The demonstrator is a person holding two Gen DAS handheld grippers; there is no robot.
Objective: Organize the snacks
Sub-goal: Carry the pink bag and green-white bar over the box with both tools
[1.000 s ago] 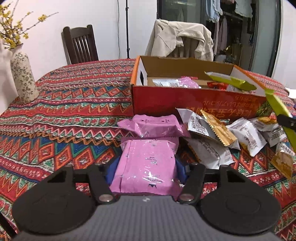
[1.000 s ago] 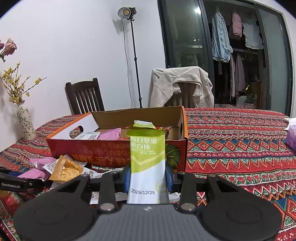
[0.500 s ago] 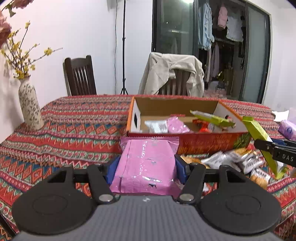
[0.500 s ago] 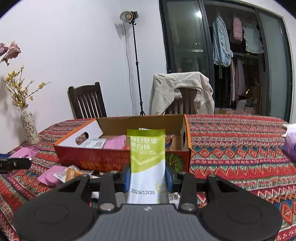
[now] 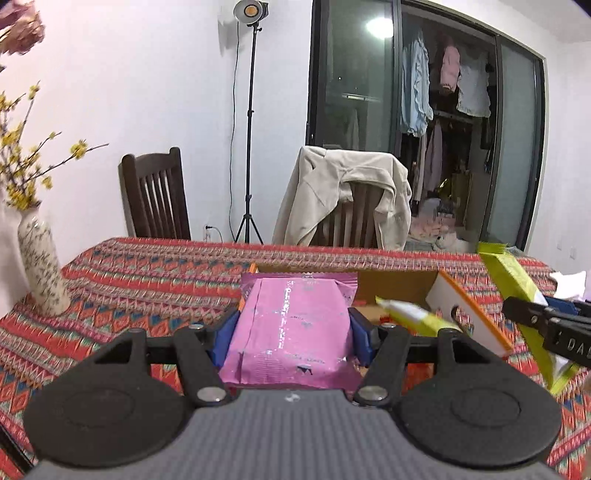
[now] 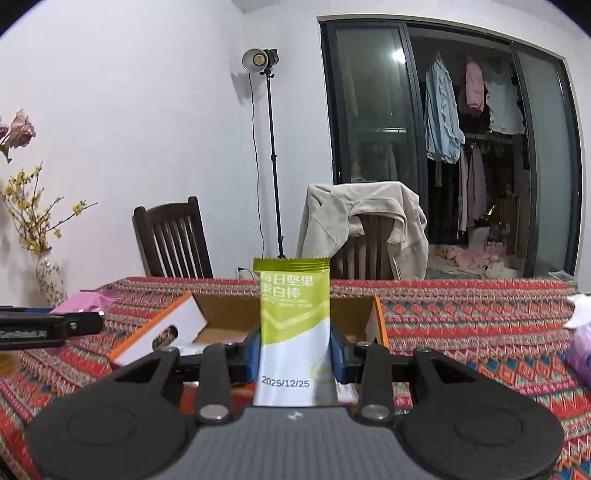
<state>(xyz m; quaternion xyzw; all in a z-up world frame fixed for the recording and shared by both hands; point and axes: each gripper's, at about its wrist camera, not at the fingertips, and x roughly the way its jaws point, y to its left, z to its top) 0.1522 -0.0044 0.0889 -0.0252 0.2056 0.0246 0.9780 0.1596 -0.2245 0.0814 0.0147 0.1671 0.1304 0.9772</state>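
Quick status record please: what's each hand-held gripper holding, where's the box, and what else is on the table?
left hand-held gripper: shut on pink packet
right hand-held gripper: shut on green packet, upright, printed 2025/12/25
box: open, on table ahead of both grippers; contents mostly hidden
tablecloth: red patterned
vase: on the table, left of the box
chairs: two behind table, one draped with jacket

Dim room, glaring lamp (image 5: pixel 250 11), fisheye-warped edges
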